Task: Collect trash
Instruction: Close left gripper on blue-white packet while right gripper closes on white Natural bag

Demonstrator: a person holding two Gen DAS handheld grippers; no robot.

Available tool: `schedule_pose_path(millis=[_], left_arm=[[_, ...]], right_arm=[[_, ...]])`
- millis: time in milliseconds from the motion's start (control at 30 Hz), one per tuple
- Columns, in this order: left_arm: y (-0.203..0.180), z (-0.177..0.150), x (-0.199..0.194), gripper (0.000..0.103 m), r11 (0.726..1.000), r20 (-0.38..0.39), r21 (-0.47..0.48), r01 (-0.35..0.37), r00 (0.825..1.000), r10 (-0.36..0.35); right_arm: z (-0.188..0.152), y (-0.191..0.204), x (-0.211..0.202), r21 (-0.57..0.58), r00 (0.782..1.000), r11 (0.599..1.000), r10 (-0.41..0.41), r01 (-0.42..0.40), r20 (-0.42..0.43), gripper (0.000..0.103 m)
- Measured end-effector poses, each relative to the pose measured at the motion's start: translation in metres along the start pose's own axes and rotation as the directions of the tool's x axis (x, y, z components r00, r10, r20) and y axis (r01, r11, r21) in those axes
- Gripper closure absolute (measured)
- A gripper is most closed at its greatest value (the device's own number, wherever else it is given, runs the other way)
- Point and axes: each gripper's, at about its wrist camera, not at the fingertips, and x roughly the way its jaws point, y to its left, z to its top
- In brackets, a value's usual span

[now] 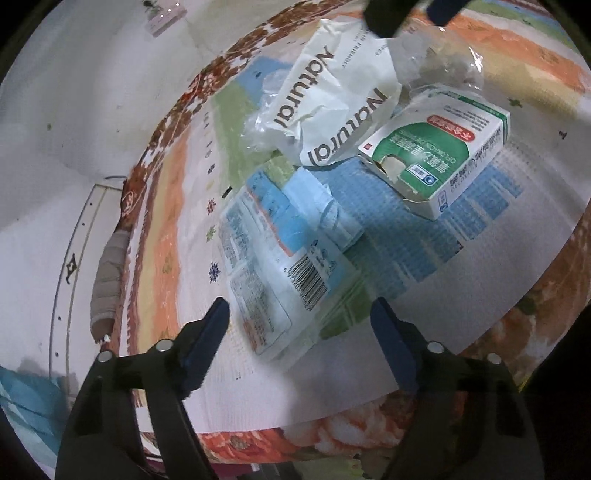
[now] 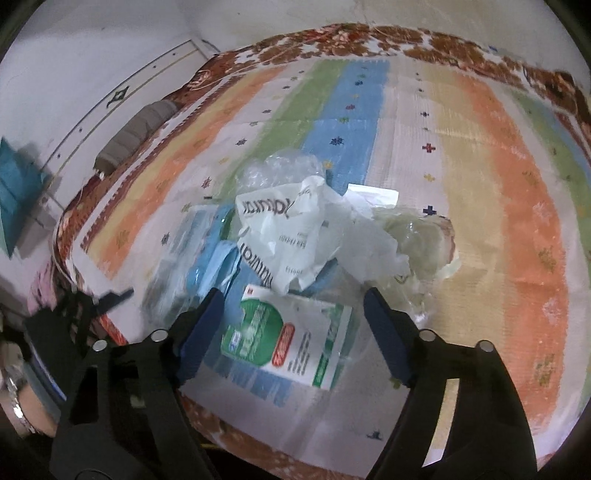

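A home room, likely a bedroom: a bed under a striped woven cover [image 2: 480,155] with flowered bedding [image 1: 351,432] beneath, beside a tiled floor [image 1: 44,229] and white wall [image 2: 110,33].

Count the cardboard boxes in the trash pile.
1 clear: the green box, torn open, on the mat's near side between the right gripper's open fingers. The blue pack left of it may be another; more may be buried.

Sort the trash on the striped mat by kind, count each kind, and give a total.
Cardboard boxes: 1, the green-and-white medicine box
Printed wrappers: 2, the white "Natural" wrapper and the blue-and-white barcode package
Clear plastic bags: 2, one behind the pile, one on its right side
Total: 5
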Motion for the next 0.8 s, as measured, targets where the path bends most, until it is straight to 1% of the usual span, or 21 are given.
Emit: schedule_pose_path(millis=[67,133,200,267,333,367,400,433,467,500,567,600,633,667,733,800], left_arm=[[-0.003,-0.002,0.001,0.03,1.0,0.015,0.023,-0.012,1.0,0.011],[-0.004,-0.002,0.004,0.033,0.999,0.019,0.035,-0.021,1.0,0.02],[-0.005,-0.002,0.005,0.036,0.999,0.019,0.044,-0.025,1.0,0.024],[-0.007,-0.001,0.007,0.043,0.998,0.008,0.054,-0.014,1.0,0.014],[-0.005,0.0,0.007,0.05,1.0,-0.01,0.018,0.017,1.0,-0.017],[-0.004,0.001,0.008,0.052,1.0,-0.018,0.006,0.022,1.0,-0.021],[-0.004,0.003,0.009,0.056,1.0,-0.022,0.004,0.02,1.0,-0.02],[-0.005,0.004,0.009,0.059,1.0,-0.02,0.01,0.011,1.0,-0.011],[-0.007,0.004,0.009,0.06,1.0,-0.014,0.018,0.001,1.0,0.0],[-0.009,0.005,0.008,0.06,0.999,-0.006,0.036,-0.014,1.0,0.014],[-0.013,0.006,0.011,0.065,0.997,0.001,0.064,-0.037,0.999,0.037],[-0.015,0.005,0.012,0.069,0.996,-0.003,0.077,-0.045,0.999,0.045],[-0.016,0.005,0.013,0.075,0.996,-0.009,0.078,-0.047,0.999,0.048],[-0.016,0.005,0.013,0.079,0.996,-0.014,0.075,-0.046,0.999,0.048],[-0.015,0.005,0.013,0.093,0.996,-0.016,0.068,-0.051,0.999,0.052],[-0.013,0.006,0.011,0.101,0.996,-0.013,0.063,-0.058,0.998,0.059]], right_arm=[[0.005,-0.003,0.007,0.018,1.0,1.0,-0.002,0.002,-0.001,0.033],[0.007,-0.004,0.013,0.022,1.0,1.0,0.002,-0.001,-0.01,0.04],[0.01,-0.003,0.021,0.02,1.0,1.0,0.02,-0.019,-0.022,0.041],[0.011,-0.002,0.025,0.013,0.999,1.0,0.027,-0.027,-0.028,0.045],[0.013,-0.001,0.03,0.017,0.999,1.0,0.026,-0.025,-0.032,0.052],[0.013,-0.002,0.033,0.029,0.999,0.999,0.033,-0.032,-0.036,0.053],[0.013,-0.003,0.034,0.038,0.999,0.999,0.039,-0.037,-0.038,0.055],[0.014,-0.004,0.036,0.052,0.998,0.998,0.044,-0.042,-0.04,0.058],[0.015,-0.005,0.037,0.065,0.998,0.997,0.047,-0.045,-0.04,0.059],[0.016,-0.006,0.038,0.07,0.998,0.996,0.049,-0.047,-0.04,0.064],[0.018,-0.006,0.04,0.077,0.998,0.996,0.048,-0.045,-0.04,0.072],[0.018,-0.006,0.041,0.074,0.998,0.996,0.046,-0.043,-0.042,0.083],[0.018,-0.005,0.042,0.068,0.999,0.997,0.031,-0.027,-0.045,0.087],[0.017,-0.005,0.041,0.067,0.999,0.998,0.026,-0.023,-0.041,0.088],[0.017,-0.004,0.041,0.064,0.999,0.997,0.033,-0.031,-0.035,0.092],[0.018,-0.004,0.037,0.066,0.999,0.997,0.031,-0.03,-0.021,0.095]])
